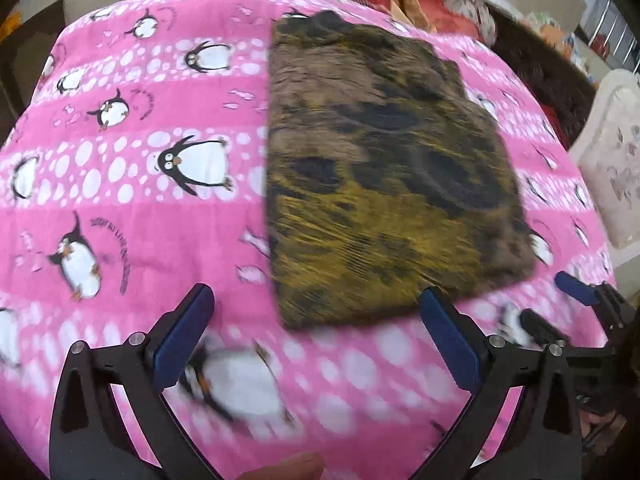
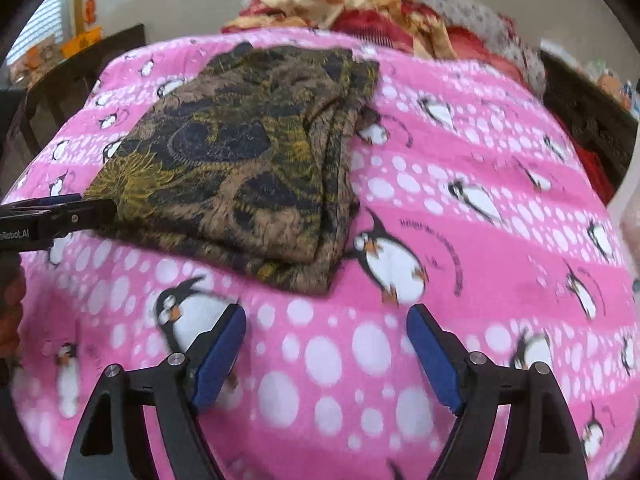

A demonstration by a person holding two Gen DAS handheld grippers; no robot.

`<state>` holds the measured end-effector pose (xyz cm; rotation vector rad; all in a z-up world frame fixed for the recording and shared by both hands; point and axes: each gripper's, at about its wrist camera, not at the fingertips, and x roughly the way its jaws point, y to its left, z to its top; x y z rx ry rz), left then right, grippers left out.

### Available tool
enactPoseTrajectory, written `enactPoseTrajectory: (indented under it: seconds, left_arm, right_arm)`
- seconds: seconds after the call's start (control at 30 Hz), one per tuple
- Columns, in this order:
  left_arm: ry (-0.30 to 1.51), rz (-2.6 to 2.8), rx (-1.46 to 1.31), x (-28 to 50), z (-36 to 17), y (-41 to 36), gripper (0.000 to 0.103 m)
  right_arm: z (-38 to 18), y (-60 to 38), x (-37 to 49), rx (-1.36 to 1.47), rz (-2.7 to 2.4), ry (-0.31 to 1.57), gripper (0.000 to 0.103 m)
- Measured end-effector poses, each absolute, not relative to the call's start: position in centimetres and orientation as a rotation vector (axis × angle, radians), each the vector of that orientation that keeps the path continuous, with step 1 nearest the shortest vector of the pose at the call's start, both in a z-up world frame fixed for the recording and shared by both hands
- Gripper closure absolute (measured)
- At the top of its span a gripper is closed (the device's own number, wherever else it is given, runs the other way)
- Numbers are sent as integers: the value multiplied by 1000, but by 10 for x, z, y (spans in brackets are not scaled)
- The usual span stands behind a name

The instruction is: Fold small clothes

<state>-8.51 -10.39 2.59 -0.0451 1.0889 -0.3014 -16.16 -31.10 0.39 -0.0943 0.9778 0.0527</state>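
Spread across a bed: pink fleece blanket printed with penguins and white dots (image 1: pixel 132 236), bearing near its middle a brown, black and mustard patterned garment (image 1: pixel 384 168), already folded into a flat rectangle with stacked layers at one edge. Probably between folds or done; next, another fold or setting aside. Left gripper (image 1: pixel 320 344) and right gripper (image 2: pixel 326 360) spread wide, empty, just short of the cloth. Garment type unclear; near edge blurred.
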Motion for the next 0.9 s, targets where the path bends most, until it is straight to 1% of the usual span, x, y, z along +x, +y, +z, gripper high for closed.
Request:
enactPoseTrajectory:
  seconds: [0.1,0.2,0.27,0.43,0.8,0.9]
  left_arm:
    - [1042,-279,-54,-96,65,-116,0]
    - [1004,-253,-53,-100,91,-125,0]
    - [990,-255,-59,-102,100,-129,0]
    - [1010,-254,-53,-103,101,-134,0]
    - [1002,-267,-45,-112,103,-141,0]
    - [959,-284,-33,-117,109,-144,0]
  right_arm:
    - [24,-313,-174,-37,61,1000,23]
    - [54,-312,-190,-21,87,935,23]
    - [74,-312,-199,-38,85,882,23]
    - [94,-315,-207,-3,107,826,23]
    - [97,-310,-215,-24,140,801,23]
    - [97,-311,-216,-13,146,793,23]
